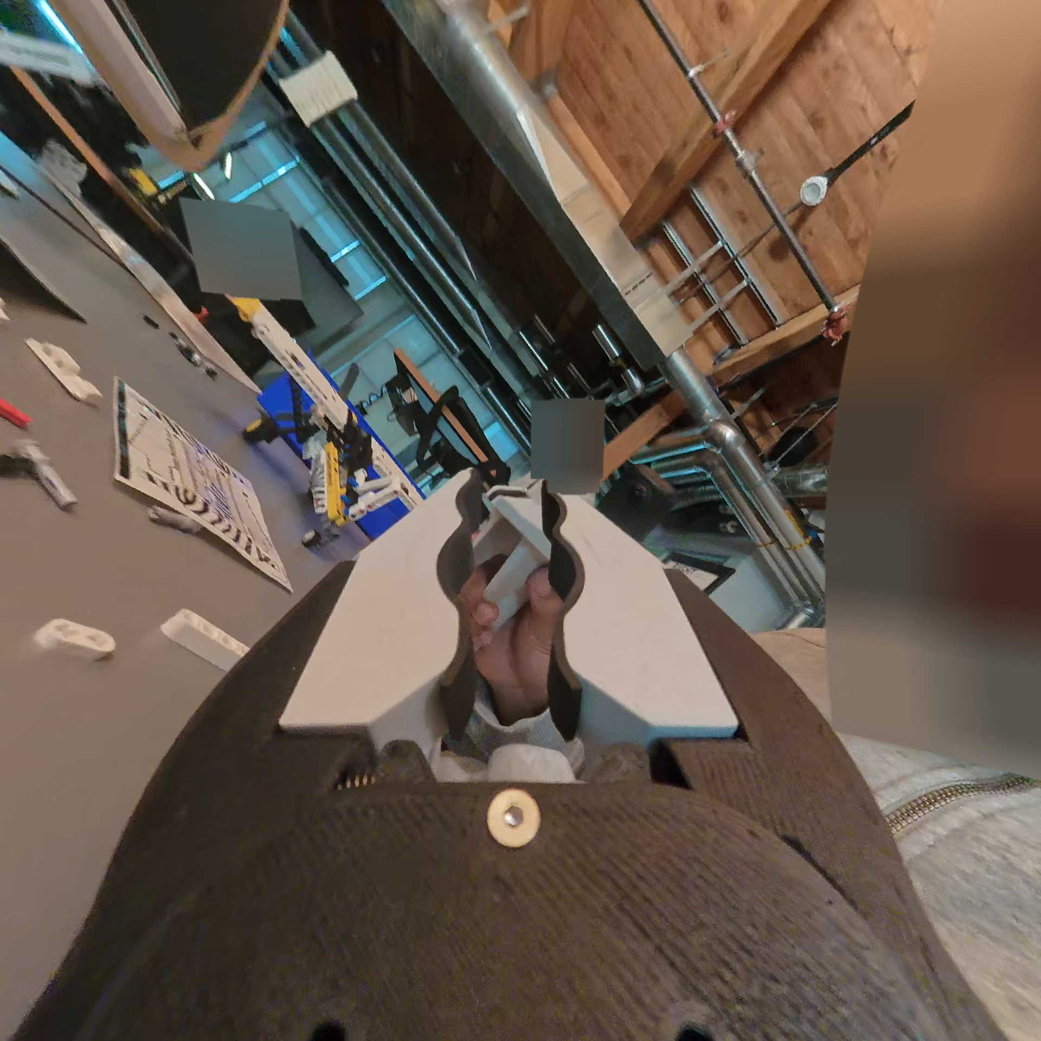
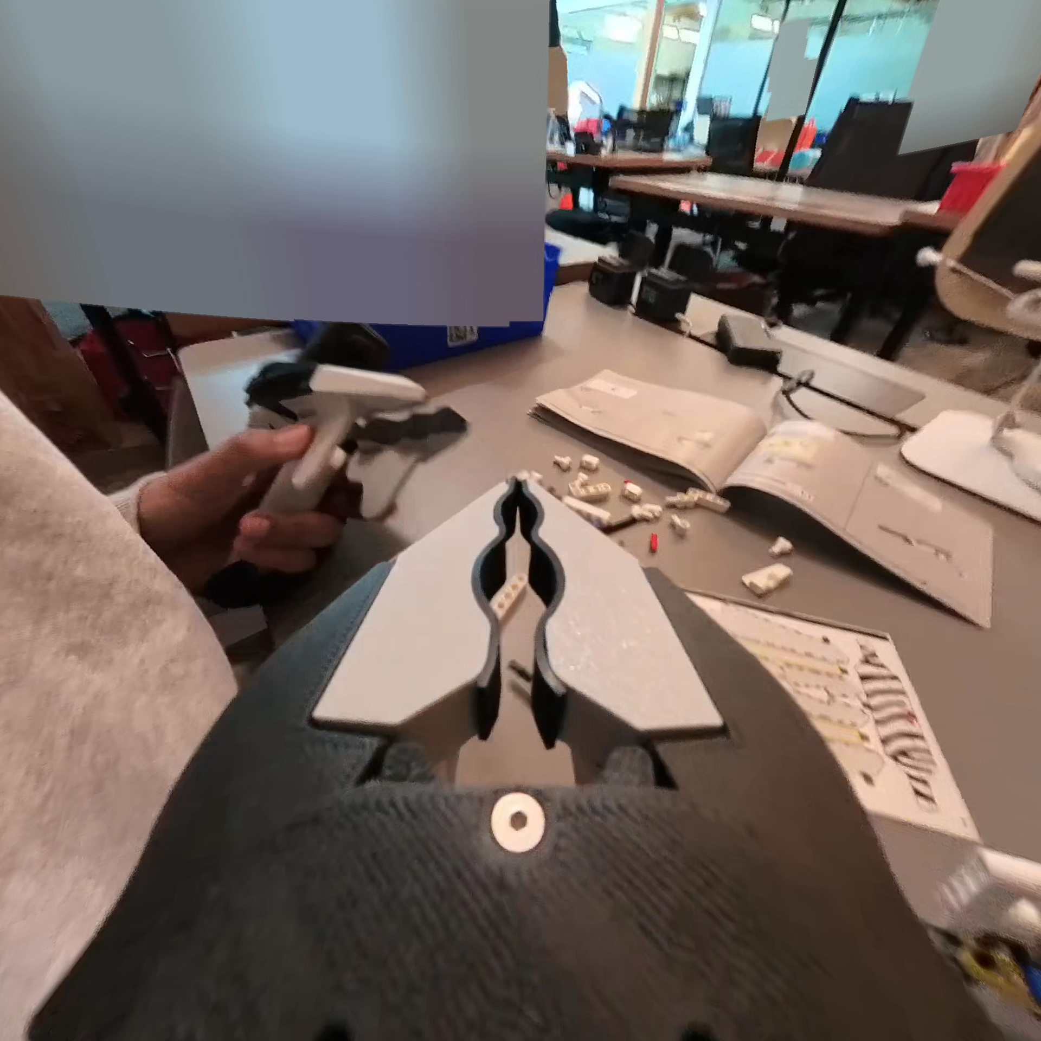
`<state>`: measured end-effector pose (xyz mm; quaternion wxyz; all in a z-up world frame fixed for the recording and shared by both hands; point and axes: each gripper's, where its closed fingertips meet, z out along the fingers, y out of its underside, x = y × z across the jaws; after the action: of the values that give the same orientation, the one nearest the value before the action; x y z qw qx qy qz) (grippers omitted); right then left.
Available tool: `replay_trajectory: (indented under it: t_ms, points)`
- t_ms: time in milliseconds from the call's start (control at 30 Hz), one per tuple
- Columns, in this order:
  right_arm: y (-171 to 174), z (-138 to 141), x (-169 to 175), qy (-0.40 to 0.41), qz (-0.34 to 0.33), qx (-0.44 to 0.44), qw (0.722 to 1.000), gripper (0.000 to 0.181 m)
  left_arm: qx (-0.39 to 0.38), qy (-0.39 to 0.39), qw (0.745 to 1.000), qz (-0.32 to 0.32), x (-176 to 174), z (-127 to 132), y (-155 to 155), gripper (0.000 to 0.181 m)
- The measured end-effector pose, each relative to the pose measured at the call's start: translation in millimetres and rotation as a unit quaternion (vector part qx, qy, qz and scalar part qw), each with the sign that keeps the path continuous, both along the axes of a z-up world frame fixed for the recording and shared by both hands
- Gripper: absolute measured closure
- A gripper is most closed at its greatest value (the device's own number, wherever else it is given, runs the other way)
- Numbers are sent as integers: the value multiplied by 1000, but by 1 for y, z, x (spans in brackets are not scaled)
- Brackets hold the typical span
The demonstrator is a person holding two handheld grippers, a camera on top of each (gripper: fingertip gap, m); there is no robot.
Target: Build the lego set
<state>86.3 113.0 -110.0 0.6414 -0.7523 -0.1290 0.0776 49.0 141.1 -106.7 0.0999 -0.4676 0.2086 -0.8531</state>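
Beyond the tips of the right gripper (image 2: 515, 489), slightly right, a scatter of small white lego pieces (image 2: 597, 490) lies on the grey table (image 2: 563, 349), with one red piece (image 2: 653, 542) among them. Right jaws pressed together at the tips; the wavy pads leave gaps lower down, nothing seen pinched. Through the wider gap a white holed beam (image 2: 507, 603) shows on the tabletop beneath. Farther right of the jaws, an open instruction booklet (image 2: 760, 450); nearer, on the same side, a printed sheet (image 2: 833, 704) with black-and-white patterns lies flat. Left of the jaws, a hand (image 2: 225, 507) grips the handle of the left gripper (image 1: 510, 495), raised off the table and motion-blurred. A blue bin (image 2: 428, 343) sits beyond it. Left wrist view: camera tilted upward toward rafters and pipes. Left jaws spread part-way, holding nothing. Framed in the gap, farther off, another hand (image 1: 515, 648) around a white grip. Left of these jaws, a partly built white-and-yellow lego model (image 1: 338, 445) rests against the blue bin, at the far end of the printed sheet. Nearer, left of the jaw bases, a white beam (image 1: 203, 639) and a rounded white piece (image 1: 73, 639) lie apart on the table. Edges of both views blurred; small parts are hard to identify.
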Motion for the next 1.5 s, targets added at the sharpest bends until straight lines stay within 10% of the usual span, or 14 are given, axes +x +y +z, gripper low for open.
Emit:
replay_trajectory:
  t_ms: [333,700,1500]
  points:
    - [-25,-92,22,-54,53,-260,963,155,-16,-4,1000,14,-4,0,11,164]
    - [-26,-115,10,-51,10,-347,936,114,-17,4,1000,10,-2,-2,10,166]
    - [-20,-124,-9,-99,34,-346,932,160,-14,11,1000,3,-1,-4,8,173]
